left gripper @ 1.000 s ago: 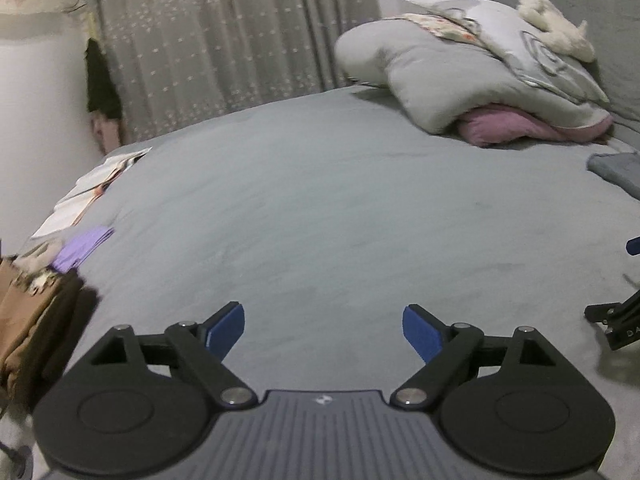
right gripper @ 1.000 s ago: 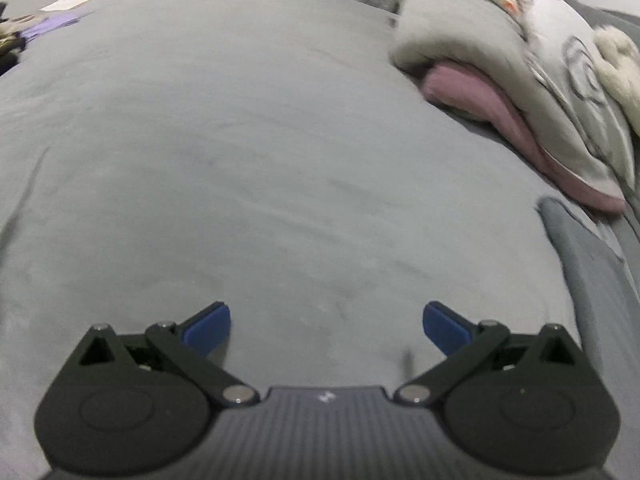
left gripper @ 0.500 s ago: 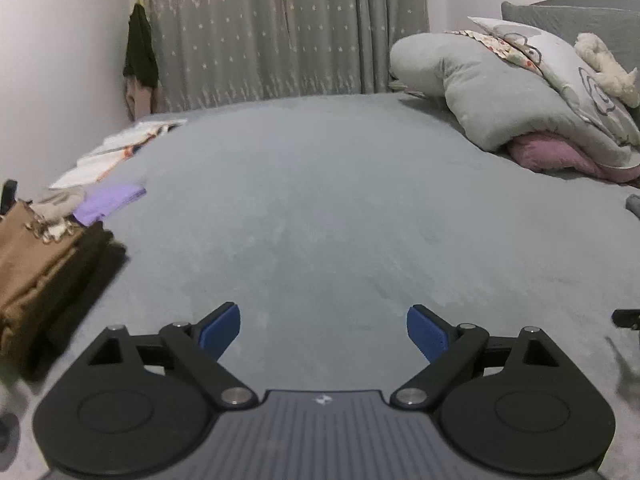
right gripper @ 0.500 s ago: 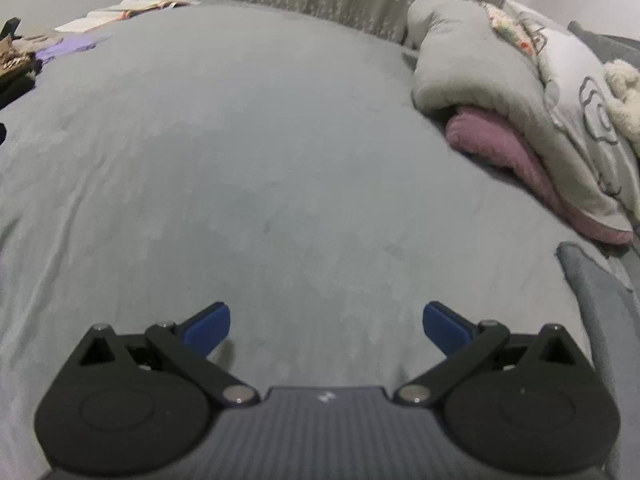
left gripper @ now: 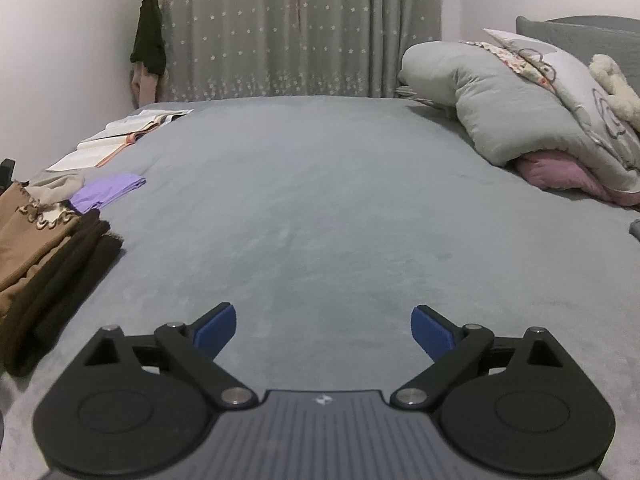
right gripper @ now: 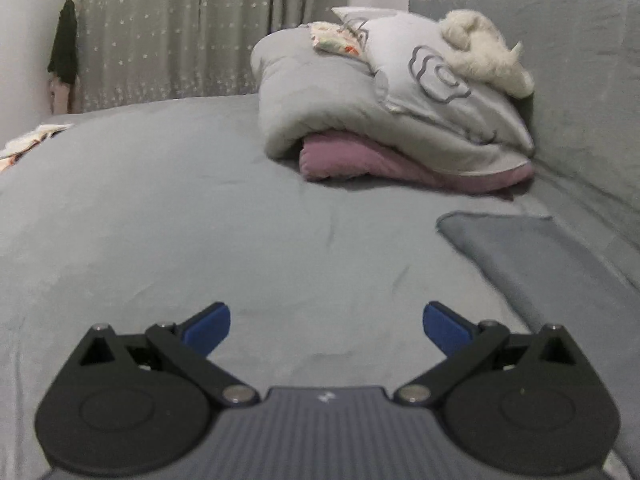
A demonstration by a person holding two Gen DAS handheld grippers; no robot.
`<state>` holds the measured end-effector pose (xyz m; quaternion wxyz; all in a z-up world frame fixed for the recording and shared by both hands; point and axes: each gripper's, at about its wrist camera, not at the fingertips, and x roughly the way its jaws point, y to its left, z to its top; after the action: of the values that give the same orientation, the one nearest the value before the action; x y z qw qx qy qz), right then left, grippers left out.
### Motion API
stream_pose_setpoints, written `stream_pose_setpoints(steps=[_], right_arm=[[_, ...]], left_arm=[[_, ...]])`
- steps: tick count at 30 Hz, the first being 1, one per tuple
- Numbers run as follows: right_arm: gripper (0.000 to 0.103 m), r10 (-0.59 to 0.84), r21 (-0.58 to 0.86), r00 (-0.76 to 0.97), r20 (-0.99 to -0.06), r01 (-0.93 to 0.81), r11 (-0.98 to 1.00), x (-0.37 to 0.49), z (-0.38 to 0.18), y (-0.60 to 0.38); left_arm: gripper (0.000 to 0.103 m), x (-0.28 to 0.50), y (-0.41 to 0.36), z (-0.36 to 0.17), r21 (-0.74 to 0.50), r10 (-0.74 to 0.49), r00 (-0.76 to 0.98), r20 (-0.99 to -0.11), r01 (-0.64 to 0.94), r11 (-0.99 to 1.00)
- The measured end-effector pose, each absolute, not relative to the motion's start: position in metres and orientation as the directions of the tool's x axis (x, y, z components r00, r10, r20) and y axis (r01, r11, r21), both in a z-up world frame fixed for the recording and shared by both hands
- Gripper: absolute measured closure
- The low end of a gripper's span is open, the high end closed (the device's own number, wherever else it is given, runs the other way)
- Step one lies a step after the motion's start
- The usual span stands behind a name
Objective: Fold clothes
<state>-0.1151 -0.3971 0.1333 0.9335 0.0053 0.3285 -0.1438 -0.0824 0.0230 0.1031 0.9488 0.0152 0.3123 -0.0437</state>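
A pile of clothes lies at the left edge of the grey bed: a tan garment over a dark brown one, with a lilac piece behind them. My left gripper hovers over bare bedding to the right of that pile, its jaws still opening with nothing between them. In the right wrist view a folded grey garment lies flat at the right, near the headboard. My right gripper is open over the bedding just left of it, holding nothing.
A grey duvet over a pink pillow, with a white plush toy on top, is heaped at the back right. Open books lie at the far left corner. Curtains hang behind.
Both views have swung level as the wrists rolled. The left gripper moved toward the clothes pile, which now fills more of the left edge. The right gripper rose and turned toward the duvet and folded grey garment.
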Motion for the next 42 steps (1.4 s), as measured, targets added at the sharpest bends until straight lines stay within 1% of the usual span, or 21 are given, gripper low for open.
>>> stream_pose_setpoints(steps=[5, 8, 10, 12, 15, 20, 23, 28, 30, 32, 35, 39, 42], right_arm=[[0.000, -0.186, -0.074, 0.764, -0.618, 0.179, 0.981, -0.110, 0.132, -0.380], [0.000, -0.104, -0.003, 0.768, -0.631, 0.132, 0.991, -0.112, 0.128, -0.360], [0.000, -0.013, 0.067, 0.758, -0.652, 0.075, 0.995, -0.111, 0.122, -0.338], [0.000, 0.035, 0.090, 0.749, -0.662, 0.032, 0.995, -0.110, 0.117, -0.324], [0.000, 0.078, 0.080, 0.736, -0.672, -0.032, 0.996, -0.112, 0.107, -0.291], [0.000, 0.127, 0.127, 0.750, -0.649, -0.057, 0.990, -0.115, 0.097, -0.247], [0.000, 0.155, 0.151, 0.748, -0.645, -0.074, 0.986, -0.112, 0.090, -0.221], [0.000, 0.263, 0.257, 0.708, -0.656, -0.118, 0.959, -0.110, 0.074, -0.179], [0.000, 0.263, 0.255, 0.702, -0.661, -0.120, 0.960, -0.110, 0.070, -0.168], [0.000, 0.233, 0.216, 0.708, -0.666, -0.116, 0.969, -0.110, 0.066, -0.155], [0.000, 0.146, 0.115, 0.726, -0.672, -0.093, 0.989, -0.110, 0.061, -0.142], [0.000, 0.001, -0.050, 0.762, -0.648, -0.043, 0.998, -0.107, 0.056, -0.127], [0.000, -0.044, -0.080, 0.778, -0.626, -0.008, 0.997, -0.105, 0.055, -0.127]], left_arm=[[0.008, -0.079, 0.040, 0.103, -0.002, -0.042, 0.801, -0.597, 0.051, 0.999], [0.008, -0.079, 0.052, 0.102, -0.009, -0.027, 0.795, -0.606, 0.026, 1.000], [0.008, -0.080, 0.060, 0.100, -0.001, -0.017, 0.790, -0.613, 0.021, 1.000], [0.008, -0.082, 0.067, 0.098, 0.011, -0.010, 0.787, -0.617, 0.022, 1.000], [0.007, -0.087, 0.077, 0.094, 0.027, 0.002, 0.785, -0.619, 0.019, 0.999], [0.007, -0.089, 0.093, 0.082, 0.055, 0.036, 0.772, -0.634, -0.001, 0.998], [0.007, -0.089, 0.099, 0.077, 0.049, 0.044, 0.762, -0.647, -0.016, 0.999], [0.007, -0.091, 0.101, 0.074, 0.029, 0.026, 0.758, -0.651, -0.009, 1.000], [0.007, -0.091, 0.100, 0.073, 0.037, 0.031, 0.765, -0.643, -0.009, 0.999], [0.007, -0.091, 0.100, 0.072, 0.042, 0.032, 0.770, -0.637, -0.007, 0.999], [0.006, -0.089, 0.098, 0.068, 0.057, 0.041, 0.781, -0.624, -0.007, 0.998], [0.006, -0.084, 0.092, 0.060, 0.091, 0.064, 0.797, -0.600, -0.012, 0.996], [0.006, -0.080, 0.086, 0.056, 0.098, 0.067, 0.807, -0.587, -0.011, 0.995]])
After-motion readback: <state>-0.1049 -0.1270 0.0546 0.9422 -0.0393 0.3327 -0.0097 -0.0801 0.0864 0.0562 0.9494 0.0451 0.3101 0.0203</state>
